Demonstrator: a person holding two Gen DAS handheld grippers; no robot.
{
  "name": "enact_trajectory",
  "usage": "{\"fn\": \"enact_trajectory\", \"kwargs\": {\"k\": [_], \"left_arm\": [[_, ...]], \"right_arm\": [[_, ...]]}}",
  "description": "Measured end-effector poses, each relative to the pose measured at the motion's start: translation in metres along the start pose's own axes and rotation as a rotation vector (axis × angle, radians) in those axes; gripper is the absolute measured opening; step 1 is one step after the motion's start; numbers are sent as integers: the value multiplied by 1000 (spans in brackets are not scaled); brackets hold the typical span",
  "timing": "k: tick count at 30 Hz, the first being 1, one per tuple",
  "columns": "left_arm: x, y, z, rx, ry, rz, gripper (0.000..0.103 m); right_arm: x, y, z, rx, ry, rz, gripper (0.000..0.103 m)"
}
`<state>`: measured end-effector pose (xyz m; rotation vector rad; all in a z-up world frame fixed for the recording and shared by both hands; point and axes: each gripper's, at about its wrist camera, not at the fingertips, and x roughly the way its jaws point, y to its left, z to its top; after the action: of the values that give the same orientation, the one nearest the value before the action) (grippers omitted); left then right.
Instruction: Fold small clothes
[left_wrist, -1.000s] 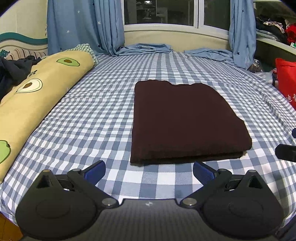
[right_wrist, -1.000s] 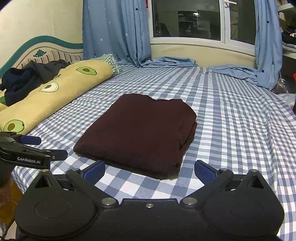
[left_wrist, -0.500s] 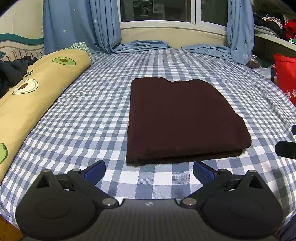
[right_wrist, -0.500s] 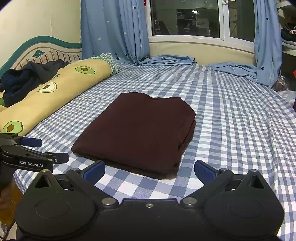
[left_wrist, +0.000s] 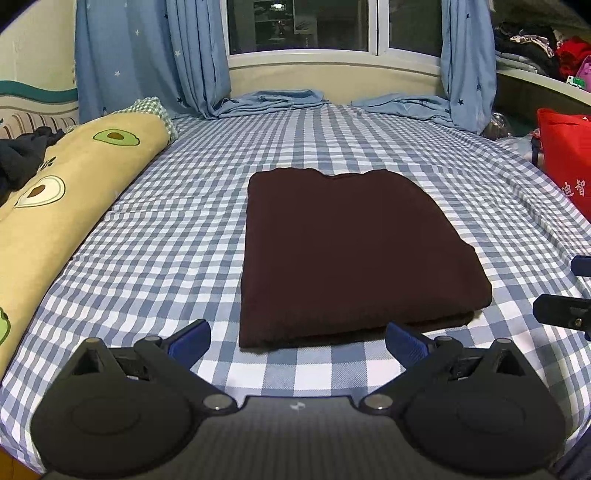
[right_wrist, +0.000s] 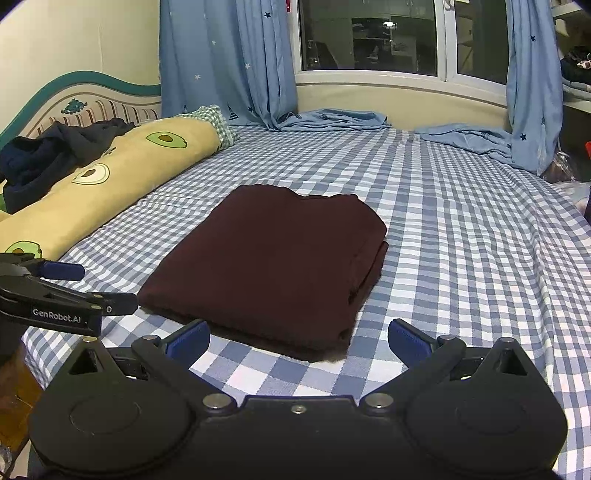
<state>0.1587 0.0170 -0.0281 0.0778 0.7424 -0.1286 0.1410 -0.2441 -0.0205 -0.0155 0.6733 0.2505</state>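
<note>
Left wrist view, left to right: avocado-print bolster (left_wrist: 55, 184) along left edge; checked bed sheet (left_wrist: 166, 240); folded dark maroon garment (left_wrist: 343, 251) at frame centre, flat on the bed; red bag (left_wrist: 565, 162) at right edge. Left tool (left_wrist: 297, 338), bottom centre: blue pads spread wide, empty, just short of the garment. Right tool (right_wrist: 297, 338): likewise spread, holding nothing

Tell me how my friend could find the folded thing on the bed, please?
Start at the big bed with the blue-and-white checked sheet under the window. In the middle of it lies a dark maroon folded cloth garment, flat and rectangular. It is the only neat, plain dark red piece; the long yellow avocado-print pillow runs along the bed's left side, apart from it.
</note>
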Motion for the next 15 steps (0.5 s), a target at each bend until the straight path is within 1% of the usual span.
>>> {"fn": "enact_trajectory", "kwargs": {"k": [4, 15], "left_arm": [[-1, -3, 2, 1, -11, -3, 102], [-12, -6, 0, 9, -28, 5, 102]], "right_arm": [[-2, -3, -1, 2, -5, -11, 102], [-6, 2, -6, -11, 2, 4, 102]]}}
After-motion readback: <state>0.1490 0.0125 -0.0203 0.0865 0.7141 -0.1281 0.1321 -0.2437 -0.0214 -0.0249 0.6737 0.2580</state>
